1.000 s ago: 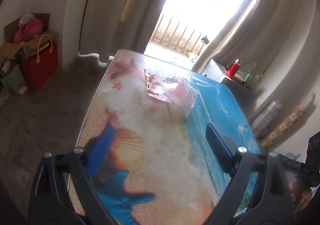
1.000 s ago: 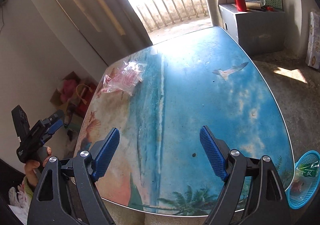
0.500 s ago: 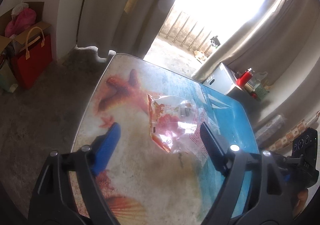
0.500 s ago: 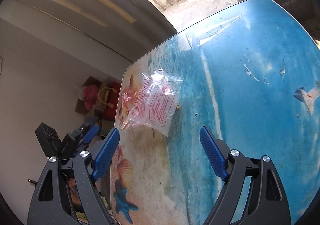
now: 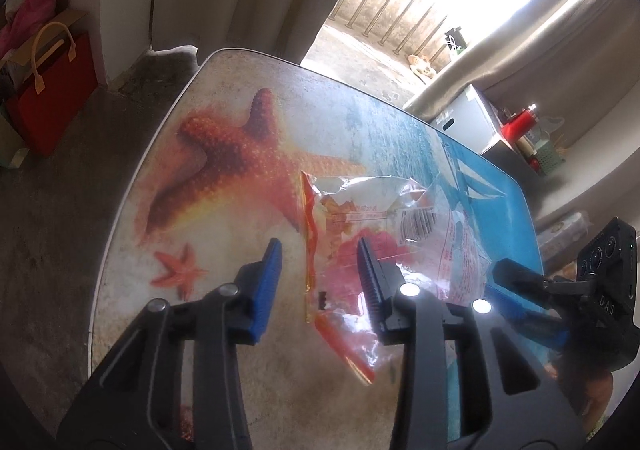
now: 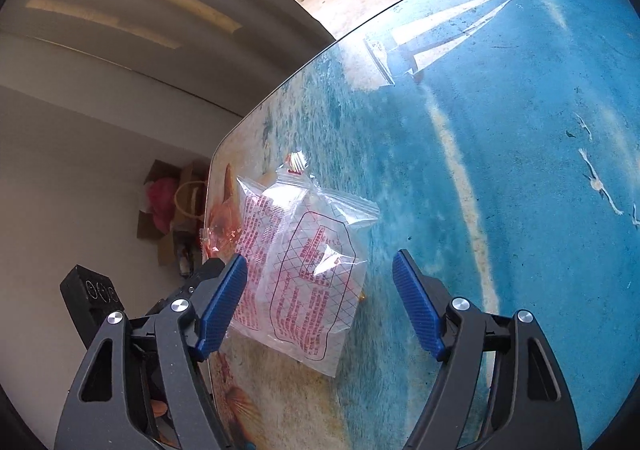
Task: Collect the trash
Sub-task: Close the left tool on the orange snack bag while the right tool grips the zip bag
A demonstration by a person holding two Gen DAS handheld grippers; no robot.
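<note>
Two pieces of trash lie overlapping near the far left part of the table (image 5: 224, 177): an orange-edged wrapper (image 5: 332, 270) and a clear zip bag (image 6: 304, 262) printed with red text, touching each other.

The left tongs (image 5: 320, 278) have just been closing and now stand narrowly apart, with the wrapper's orange edge strip between the pads but not visibly pinched. The right tongs (image 6: 320, 306) have also narrowed a little yet stay wide apart, straddling the zip bag without touching it.

Both pieces look almost weightless, limp and slick, so they will likely crumple and may slide on the glossy top instead of lifting. The best hold is probably a raised crease or a free edge: the wrapper's stiffer sealed strip, and the bag's puffed middle or its zip edge.
</note>
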